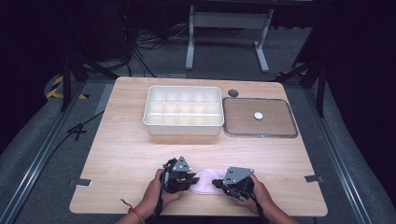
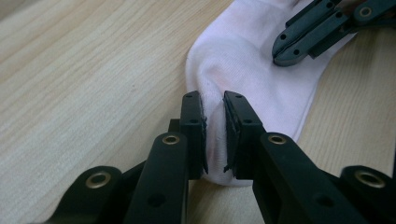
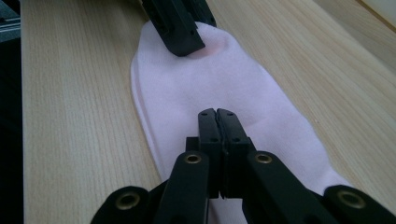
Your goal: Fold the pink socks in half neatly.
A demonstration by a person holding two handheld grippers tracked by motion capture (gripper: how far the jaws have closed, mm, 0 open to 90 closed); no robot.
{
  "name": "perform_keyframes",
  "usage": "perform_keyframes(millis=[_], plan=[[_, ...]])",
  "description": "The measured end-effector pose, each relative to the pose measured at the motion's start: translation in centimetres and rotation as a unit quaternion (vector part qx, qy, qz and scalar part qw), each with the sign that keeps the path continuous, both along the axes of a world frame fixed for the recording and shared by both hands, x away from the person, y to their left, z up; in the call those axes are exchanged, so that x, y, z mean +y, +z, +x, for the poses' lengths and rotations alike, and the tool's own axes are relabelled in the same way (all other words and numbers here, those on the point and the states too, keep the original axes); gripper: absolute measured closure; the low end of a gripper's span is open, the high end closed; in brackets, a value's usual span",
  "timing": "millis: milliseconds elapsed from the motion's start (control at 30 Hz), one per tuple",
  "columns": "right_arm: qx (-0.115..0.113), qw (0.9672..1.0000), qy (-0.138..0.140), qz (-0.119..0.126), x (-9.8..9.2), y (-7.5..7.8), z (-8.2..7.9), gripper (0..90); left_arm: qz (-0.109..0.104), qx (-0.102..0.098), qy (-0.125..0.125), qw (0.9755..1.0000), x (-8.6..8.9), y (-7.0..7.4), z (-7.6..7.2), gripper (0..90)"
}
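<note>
Pale pink sock (image 1: 204,181), flat on the table's (image 1: 121,149) near edge: left gripper (image 2: 214,122) pinches a fold at one end, right gripper (image 3: 217,122) clamped on the other. Beyond: white divided box (image 1: 182,110), compartments bare. Beside it, tray (image 1: 259,117) holding one white disc (image 1: 258,115).

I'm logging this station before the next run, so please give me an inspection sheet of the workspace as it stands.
Surface: light wooden table, flat, unmarked.
Job's things: pale pink sock lying flat at the near edge, between the hands.
Clutter: white divided bin; tray beside it with a small white disc; dark round spot behind the tray.
Grippers: left gripper pinching a fold of the sock; right gripper shut on the sock's other end.
Cables: a loose bundle on the floor beyond the table.
Surroundings: grey floor, metal stand, dark backdrop.
</note>
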State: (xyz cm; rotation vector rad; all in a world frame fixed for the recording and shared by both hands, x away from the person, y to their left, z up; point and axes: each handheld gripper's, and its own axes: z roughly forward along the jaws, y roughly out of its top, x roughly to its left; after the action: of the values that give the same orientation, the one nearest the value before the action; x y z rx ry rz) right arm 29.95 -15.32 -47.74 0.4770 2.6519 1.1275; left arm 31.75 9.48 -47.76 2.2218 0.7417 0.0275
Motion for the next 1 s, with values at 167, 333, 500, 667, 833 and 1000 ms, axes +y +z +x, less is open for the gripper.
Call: perform_keyframes(millis=[167, 333, 500, 667, 833, 1000], plan=[[-0.002, 1.0, -0.002, 0.001, 0.2, 0.0, 0.0, 89.6, -0.009, 0.012, 0.005, 0.9999, 0.5, 0.0, 0.3, 80.4], [0.003, 1.0, -0.004, 0.007, 0.3, -0.1, 0.2, 89.5, -0.036, 0.015, 0.012, 0.9992, 1.0, 0.6, 0.4, 80.4], [0.009, 0.9999, -0.005, 0.011, 0.3, -0.1, 0.4, 89.6, -0.043, 0.007, 0.006, 0.999, 1.0, 1.0, 0.2, 80.8], [0.013, 0.9999, -0.002, 0.01, 0.4, 0.0, 0.6, 89.6, -0.061, 0.006, 0.001, 0.9981, 0.9, 1.2, 0.2, 80.9], [0.015, 0.9999, 0.001, 0.006, 1.2, 0.0, 1.0, 89.6, -0.072, 0.001, 0.003, 0.9974, 1.0, 1.5, 0.1, 80.9], [0.011, 0.9999, 0.005, 0.0, 1.9, 0.1, 1.3, 89.6, -0.079, -0.005, 0.004, 0.9968, 1.2, 1.8, 0.1, 80.7]])
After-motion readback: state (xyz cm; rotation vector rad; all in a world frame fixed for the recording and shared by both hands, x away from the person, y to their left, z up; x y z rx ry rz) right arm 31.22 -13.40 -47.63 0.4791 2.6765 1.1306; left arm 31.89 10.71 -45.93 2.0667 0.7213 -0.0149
